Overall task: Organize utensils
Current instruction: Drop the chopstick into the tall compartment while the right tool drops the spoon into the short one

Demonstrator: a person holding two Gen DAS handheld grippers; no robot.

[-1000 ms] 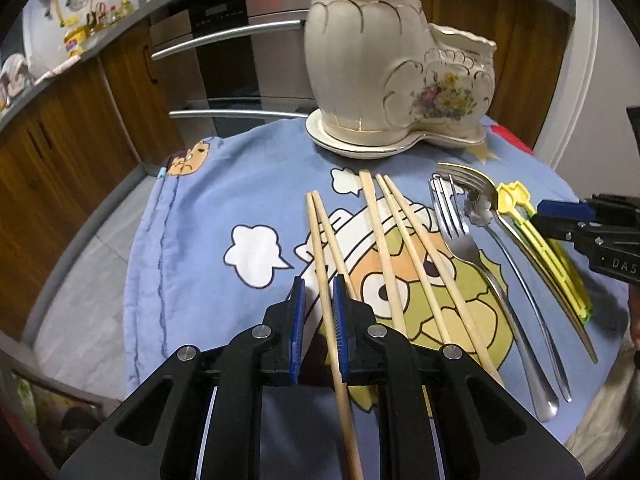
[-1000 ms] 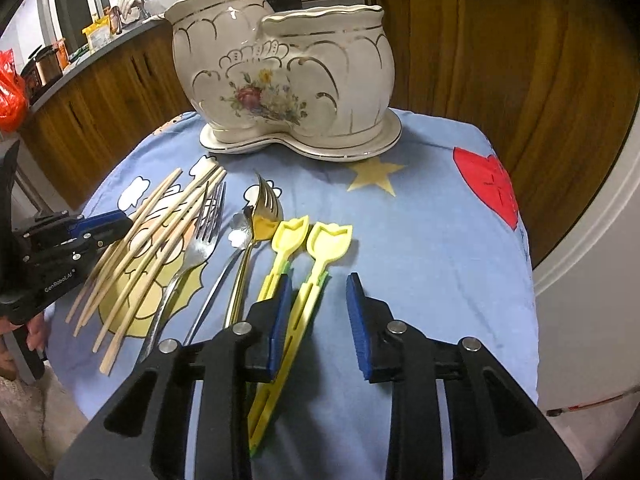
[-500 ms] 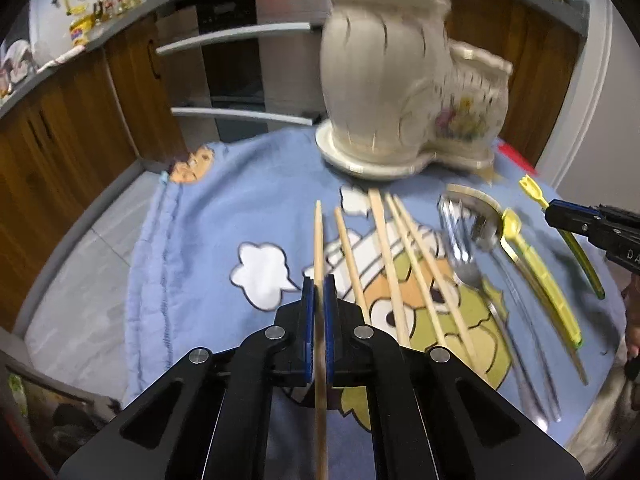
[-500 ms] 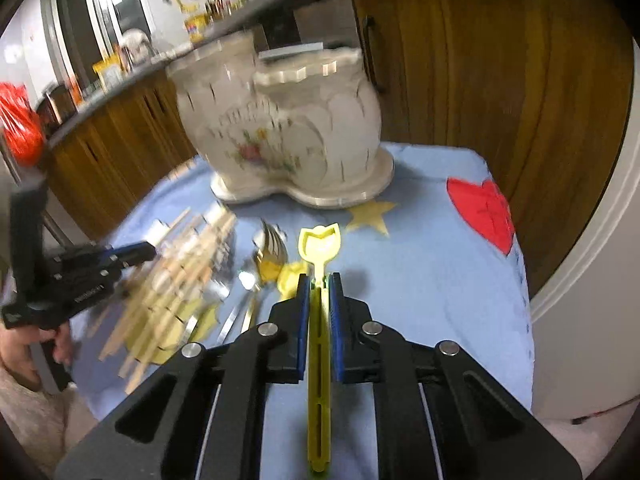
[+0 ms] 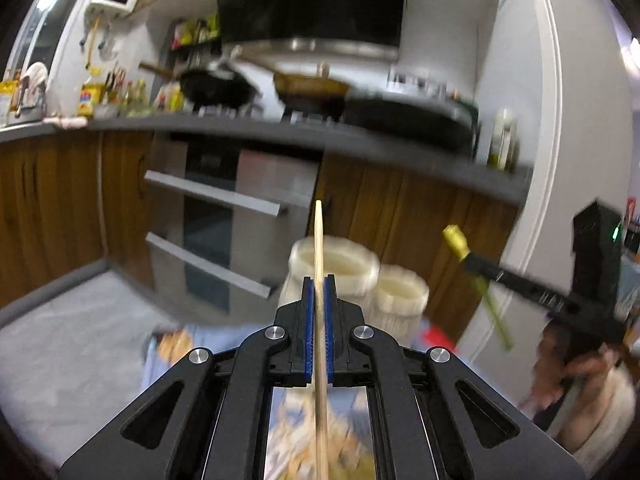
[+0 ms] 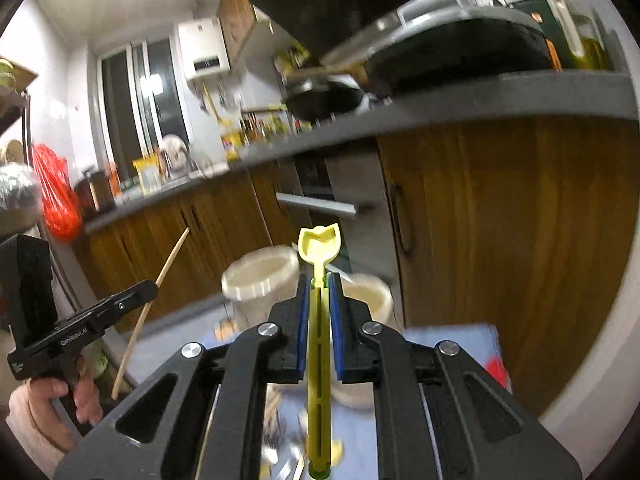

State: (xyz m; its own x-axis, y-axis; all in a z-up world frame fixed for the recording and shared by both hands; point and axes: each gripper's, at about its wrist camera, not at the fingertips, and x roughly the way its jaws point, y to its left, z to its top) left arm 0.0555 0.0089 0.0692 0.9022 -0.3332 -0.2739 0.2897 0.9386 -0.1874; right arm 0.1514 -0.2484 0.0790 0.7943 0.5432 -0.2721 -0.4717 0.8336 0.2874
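Note:
My left gripper [image 5: 319, 280] is shut on a wooden chopstick [image 5: 318, 240] and holds it raised, tip pointing up, above the cream double-pot utensil holder [image 5: 336, 266]. My right gripper [image 6: 319, 278] is shut on a yellow tulip-ended plastic utensil [image 6: 319, 246], also lifted, above the same holder [image 6: 260, 276]. The left gripper [image 6: 136, 292] with its chopstick [image 6: 160, 280] shows in the right wrist view. The right gripper [image 5: 480, 268] with the yellow utensil [image 5: 456, 238] shows in the left wrist view. The remaining utensils on the blue cloth [image 5: 172, 344] are blurred below the fingers.
Wooden kitchen cabinets [image 6: 520, 220] and an oven with metal handles [image 5: 216, 196] stand behind the table. A counter [image 5: 280, 132] with pans and bottles runs above them. The cloth's red heart [image 6: 498, 372] lies at the right edge.
Both grippers have lifted off the table and tilted upward, carrying the chopstick and the yellow utensil. The holder now sits low in both views; a second ago both jaws stood open.

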